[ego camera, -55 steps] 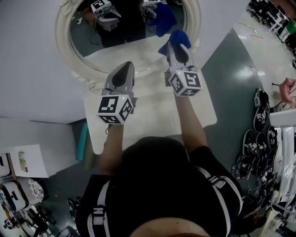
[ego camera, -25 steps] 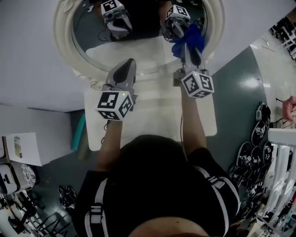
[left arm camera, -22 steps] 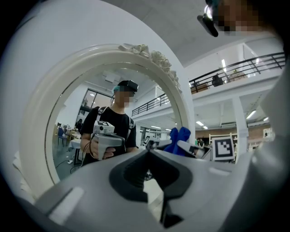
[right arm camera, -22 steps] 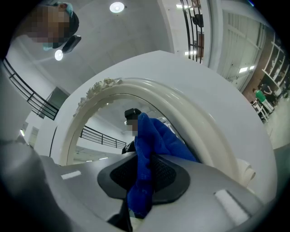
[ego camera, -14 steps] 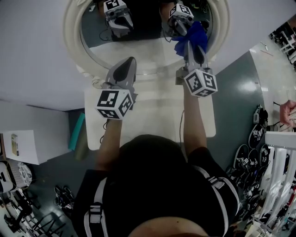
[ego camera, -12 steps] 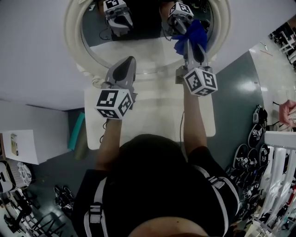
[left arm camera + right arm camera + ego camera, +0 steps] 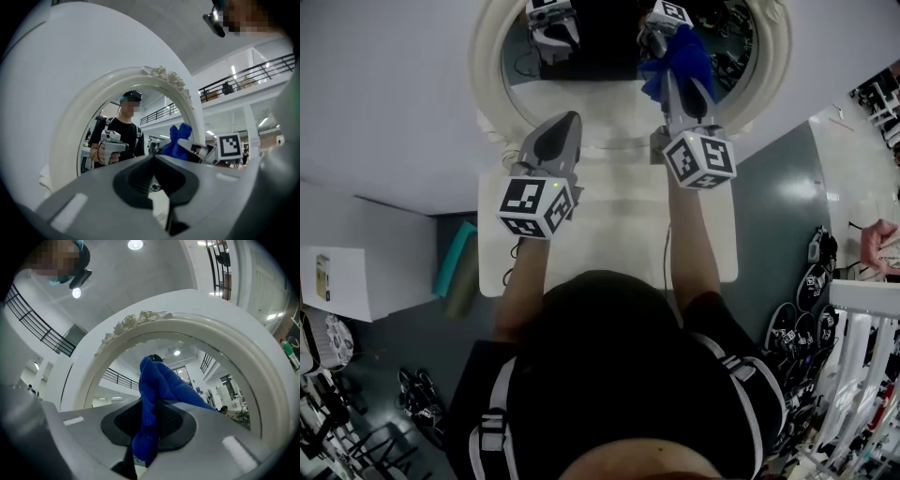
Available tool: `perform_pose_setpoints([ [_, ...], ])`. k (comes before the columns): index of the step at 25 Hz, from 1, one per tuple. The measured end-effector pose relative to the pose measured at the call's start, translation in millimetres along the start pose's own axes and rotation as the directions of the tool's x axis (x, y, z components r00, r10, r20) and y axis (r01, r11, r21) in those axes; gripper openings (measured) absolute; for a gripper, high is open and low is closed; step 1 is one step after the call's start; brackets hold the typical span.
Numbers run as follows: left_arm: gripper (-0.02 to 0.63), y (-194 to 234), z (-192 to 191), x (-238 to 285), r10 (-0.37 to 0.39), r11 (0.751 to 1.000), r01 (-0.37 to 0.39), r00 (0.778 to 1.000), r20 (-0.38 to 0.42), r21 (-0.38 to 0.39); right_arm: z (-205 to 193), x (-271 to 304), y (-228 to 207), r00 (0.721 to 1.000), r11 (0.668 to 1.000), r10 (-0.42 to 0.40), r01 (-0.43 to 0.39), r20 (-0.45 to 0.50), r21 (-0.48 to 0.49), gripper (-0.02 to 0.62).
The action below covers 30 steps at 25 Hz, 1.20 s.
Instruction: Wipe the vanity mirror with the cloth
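- We see the right gripper (image 7: 678,82) pinching the blue cloth (image 7: 682,58), which bunches past its jaw tips toward the mirror (image 7: 600,94).
- Left gripper (image 7: 567,122): jaws pressed together, empty.

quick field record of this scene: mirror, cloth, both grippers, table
mirror: round vanity mirror, ornate white frame, at the table's far edge
table: white table
cloth: blue cloth, bunched, up at the glass, right of centre; seems to touch it
right gripper: right gripper, shut on the cloth
left gripper: left gripper, jaws together, empty, held low in front of the frame
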State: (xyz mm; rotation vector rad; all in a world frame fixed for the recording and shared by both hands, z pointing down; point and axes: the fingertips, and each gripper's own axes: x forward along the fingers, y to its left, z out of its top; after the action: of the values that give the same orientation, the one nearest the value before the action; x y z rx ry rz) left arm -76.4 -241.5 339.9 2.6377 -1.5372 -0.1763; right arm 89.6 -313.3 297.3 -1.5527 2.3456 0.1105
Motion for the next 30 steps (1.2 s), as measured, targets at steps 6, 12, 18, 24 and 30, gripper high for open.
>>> perform_pose_setpoints([
  [6,0.006,11,4,-11,0.022,1.0,-0.022,1.0,0.021,-0.007,-3,13,32,0.999,0.998,0.052,-0.052,-0.007,-0.036,0.067],
  [12,0.006,14,6,-18,0.042,0.999,-0.042,0.999,0.025,-0.009,-3,19,50,0.996,0.995,0.09,-0.091,-0.008,-0.05,0.067],
  [18,0.006,31,8,-29,0.068,0.998,-0.067,0.997,0.026,-0.017,-8,30,82,0.992,0.99,0.13,-0.13,-0.006,-0.055,0.067],
  [24,0.006,51,9,-45,0.082,0.997,-0.081,0.996,0.026,-0.018,-23,45,132,0.982,0.978,0.189,-0.19,-0.024,-0.084,0.067],
  [30,0.006,75,8,-61,0.12,0.993,-0.119,0.993,0.016,-0.025,-41,58,172,0.969,0.962,0.241,-0.245,-0.046,-0.121,0.067],
])
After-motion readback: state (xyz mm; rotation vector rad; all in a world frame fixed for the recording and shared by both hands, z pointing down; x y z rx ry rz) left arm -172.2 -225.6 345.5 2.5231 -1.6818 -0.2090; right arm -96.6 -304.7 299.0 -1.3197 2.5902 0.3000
